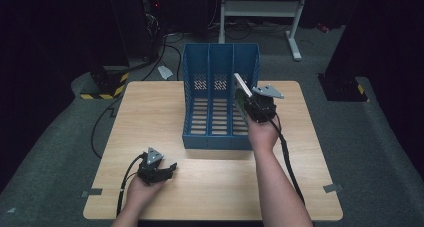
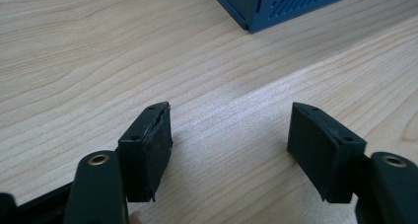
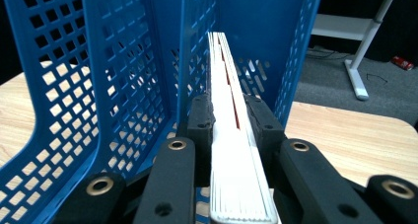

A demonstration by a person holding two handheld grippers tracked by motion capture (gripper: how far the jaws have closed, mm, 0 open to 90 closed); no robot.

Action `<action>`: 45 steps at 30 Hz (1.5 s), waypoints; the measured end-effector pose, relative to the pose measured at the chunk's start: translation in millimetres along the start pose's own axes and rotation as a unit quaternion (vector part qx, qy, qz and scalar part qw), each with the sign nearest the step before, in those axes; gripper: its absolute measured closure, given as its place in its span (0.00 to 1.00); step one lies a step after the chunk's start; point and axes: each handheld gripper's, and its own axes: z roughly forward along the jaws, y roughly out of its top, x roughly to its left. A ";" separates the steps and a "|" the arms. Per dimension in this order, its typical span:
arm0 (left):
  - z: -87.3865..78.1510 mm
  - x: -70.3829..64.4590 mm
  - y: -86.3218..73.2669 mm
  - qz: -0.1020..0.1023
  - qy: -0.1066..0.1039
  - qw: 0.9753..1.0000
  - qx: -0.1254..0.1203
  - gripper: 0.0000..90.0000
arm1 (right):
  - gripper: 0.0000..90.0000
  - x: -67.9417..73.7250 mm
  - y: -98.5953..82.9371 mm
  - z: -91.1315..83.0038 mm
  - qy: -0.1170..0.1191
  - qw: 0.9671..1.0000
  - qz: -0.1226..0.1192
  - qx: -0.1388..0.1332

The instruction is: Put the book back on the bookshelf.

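right gripper [image 3: 231, 130]: clamped on book [image 3: 231, 135], edge-on to slip into blue file rack [image 1: 220, 94]'s right slot;
left gripper [image 2: 229, 150]: jaws wide, empty, parked aside on table [image 1: 150, 112]

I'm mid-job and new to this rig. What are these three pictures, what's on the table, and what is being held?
A person works with two hand-held grippers. The high view looks down on the wooden table. The blue file rack, with three compartments, stands on it. The other two pictures come from cameras riding on each gripper. The left gripper hovers over bare wood, jaws apart, holding nothing. The right gripper is clamped on a thin white booklet, held edge-up at the rack's rightmost compartment.
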 end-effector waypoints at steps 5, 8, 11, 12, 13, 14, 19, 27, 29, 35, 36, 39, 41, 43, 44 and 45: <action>0.2 -0.1 0.1 0.000 -0.001 1.000 0.000 0.37 | 0.84 2.3 -4.2 13.7 -0.004 1.000 0.000 0.008; 0.2 0.0 0.1 0.002 -0.001 1.000 0.000 0.38 | 0.84 2.0 -7.0 20.2 -0.007 1.000 0.001 0.013; 0.2 0.0 0.2 0.002 -0.001 1.000 -0.001 0.38 | 0.84 2.2 -9.4 25.9 -0.007 1.000 -0.001 0.017; 0.3 0.0 0.2 0.001 -0.001 1.000 -0.001 0.38 | 0.84 2.4 -10.0 27.2 -0.009 1.000 -0.001 0.018; 0.3 0.0 0.2 0.001 -0.001 1.000 -0.001 0.38 | 0.84 2.4 -10.6 28.5 -0.008 1.000 -0.001 0.019; 0.3 0.0 0.2 0.001 -0.001 1.000 -0.001 0.38 | 0.84 2.6 -11.3 29.9 -0.009 1.000 0.001 0.020; 0.3 -0.1 0.2 0.001 -0.001 1.000 -0.001 0.38 | 0.84 4.9 -15.8 36.4 -0.014 0.999 -0.005 0.029; 0.2 -0.1 0.2 0.002 -0.002 1.000 -0.001 0.39 | 0.84 4.9 -18.2 39.2 -0.015 0.999 -0.004 0.033; 0.2 -0.1 0.2 0.002 -0.002 1.000 -0.001 0.39 | 0.84 6.2 -19.3 40.1 -0.016 0.999 -0.006 0.034; 0.2 0.0 0.2 0.002 -0.002 1.000 -0.001 0.39 | 0.84 5.4 -22.0 42.5 -0.015 0.999 -0.004 0.041; 0.1 0.0 0.2 0.002 -0.002 1.000 -0.001 0.39 | 0.84 5.1 -22.3 42.7 -0.015 0.999 -0.004 0.042; 0.2 0.0 0.2 0.002 -0.002 1.000 -0.001 0.39 | 0.84 5.0 -22.9 43.5 -0.015 0.999 -0.004 0.042; 0.2 0.0 0.2 0.002 -0.002 1.000 -0.001 0.39 | 0.84 5.5 -23.4 44.0 -0.015 0.999 -0.005 0.040; 0.3 -0.1 0.2 0.002 -0.002 1.000 -0.001 0.39 | 0.84 5.8 -23.9 43.7 -0.015 0.999 -0.006 0.040; 0.2 -0.1 0.2 0.002 -0.002 1.000 -0.001 0.39 | 0.84 6.0 -24.2 43.2 -0.015 0.999 -0.008 0.042; 0.3 -0.1 0.1 0.002 -0.002 1.000 -0.002 0.39 | 0.84 5.9 -24.7 43.0 -0.016 0.999 -0.010 0.041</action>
